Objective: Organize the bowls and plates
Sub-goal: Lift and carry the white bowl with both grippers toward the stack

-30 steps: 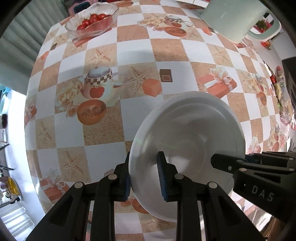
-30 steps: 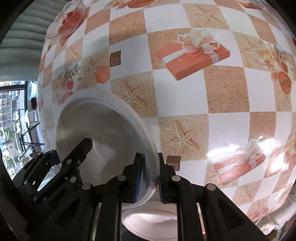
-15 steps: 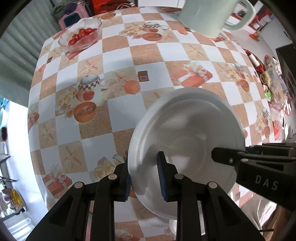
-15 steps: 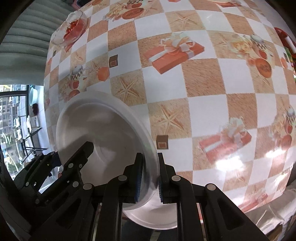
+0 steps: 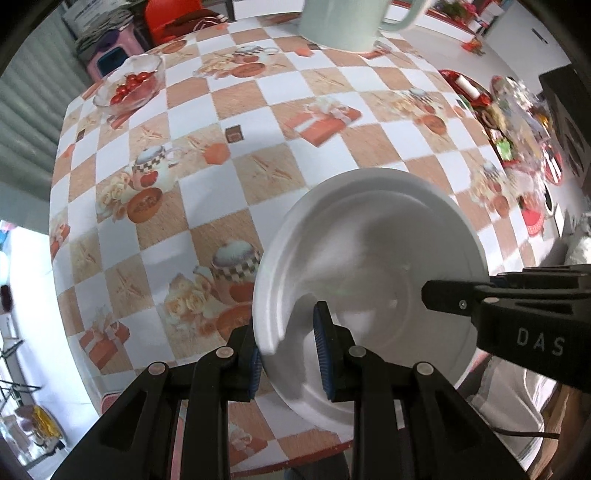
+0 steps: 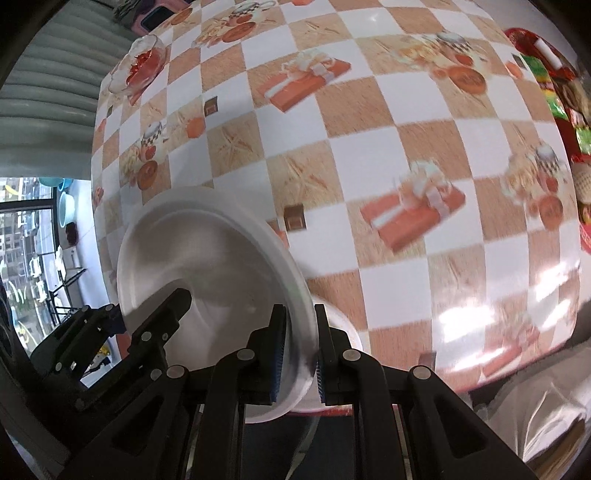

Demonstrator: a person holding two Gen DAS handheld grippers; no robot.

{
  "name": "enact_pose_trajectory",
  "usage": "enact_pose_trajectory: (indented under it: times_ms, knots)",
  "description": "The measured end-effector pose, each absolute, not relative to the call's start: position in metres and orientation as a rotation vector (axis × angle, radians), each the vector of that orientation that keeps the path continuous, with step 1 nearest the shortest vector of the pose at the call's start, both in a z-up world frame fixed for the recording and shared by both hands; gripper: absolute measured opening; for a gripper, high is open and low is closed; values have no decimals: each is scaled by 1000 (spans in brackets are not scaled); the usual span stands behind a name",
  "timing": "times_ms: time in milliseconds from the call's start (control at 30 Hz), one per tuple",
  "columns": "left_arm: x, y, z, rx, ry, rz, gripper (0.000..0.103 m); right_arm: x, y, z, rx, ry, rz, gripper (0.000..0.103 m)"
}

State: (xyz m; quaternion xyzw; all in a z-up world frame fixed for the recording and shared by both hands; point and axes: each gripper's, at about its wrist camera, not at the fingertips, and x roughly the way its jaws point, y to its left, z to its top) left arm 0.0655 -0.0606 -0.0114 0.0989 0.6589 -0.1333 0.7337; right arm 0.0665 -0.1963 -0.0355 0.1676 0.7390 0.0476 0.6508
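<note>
The left gripper (image 5: 287, 349) is closing its two black fingers, lined with blue ribbed pads (image 5: 322, 350), on the rim of a white plate (image 5: 369, 266), one finger under the edge and one inside the dish, gripping it at about 7 o'clock on the plate as the left wrist camera sees it. The right gripper (image 6: 297, 354) is pinching the same white plate (image 6: 207, 266) at its opposite rim, its fingers narrowly parted with the thin edge wedged between the pads (image 6: 277, 354); in the left view this gripper is reaching in from 3 o'clock. The plate is being held tilted above the near edge of the table (image 5: 207, 199), its hollow face turned toward the left camera. In the right wrist view, a second white dish (image 6: 347, 332) is peeking out just behind the held plate, at the table's near edge. The table is wearing a checked orange and white cloth printed with teapots, starfish and gift boxes. Farther out, at 11 o'clock in the left view, a glass bowl of red tomatoes (image 5: 129, 79) is sitting near the far corner. At 12 o'clock a pale green jug (image 5: 343, 22) is standing at the far edge. At 2 o'clock a red tray of packets (image 5: 517, 122) is lying along the right side.
</note>
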Motion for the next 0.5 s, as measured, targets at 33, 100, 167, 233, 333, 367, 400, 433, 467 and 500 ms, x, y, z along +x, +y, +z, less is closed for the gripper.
enact_pose_trajectory:
  times_ms: [33, 100, 167, 233, 333, 367, 400, 433, 467, 500]
  knots:
    - [62, -62, -11, 225, 1448, -300, 27, 61, -197, -35, 381, 1677, 102, 17]
    - [54, -66, -10, 239, 1449, -318, 27, 49, -197, -34, 372, 1674, 89, 17]
    - [47, -69, -10, 252, 1450, -329, 27, 41, -199, -33, 373, 1675, 83, 17]
    - [40, -72, -11, 263, 1452, -344, 27, 32, -202, -34, 386, 1677, 69, 17]
    - [29, -77, -13, 277, 1461, -366, 27, 20, -206, -36, 404, 1680, 45, 17]
    - [27, -78, -14, 281, 1462, -370, 27, 17, -207, -38, 409, 1682, 39, 17]
    - [24, -80, -15, 289, 1464, -377, 27, 14, -208, -38, 413, 1683, 34, 17]
    - [22, -81, -16, 296, 1467, -381, 27, 10, -209, -39, 417, 1684, 27, 17]
    - [20, -82, -17, 301, 1468, -386, 27, 8, -210, -41, 422, 1685, 23, 17]
    - [17, -84, -19, 306, 1473, -391, 27, 6, -210, -42, 426, 1686, 19, 17]
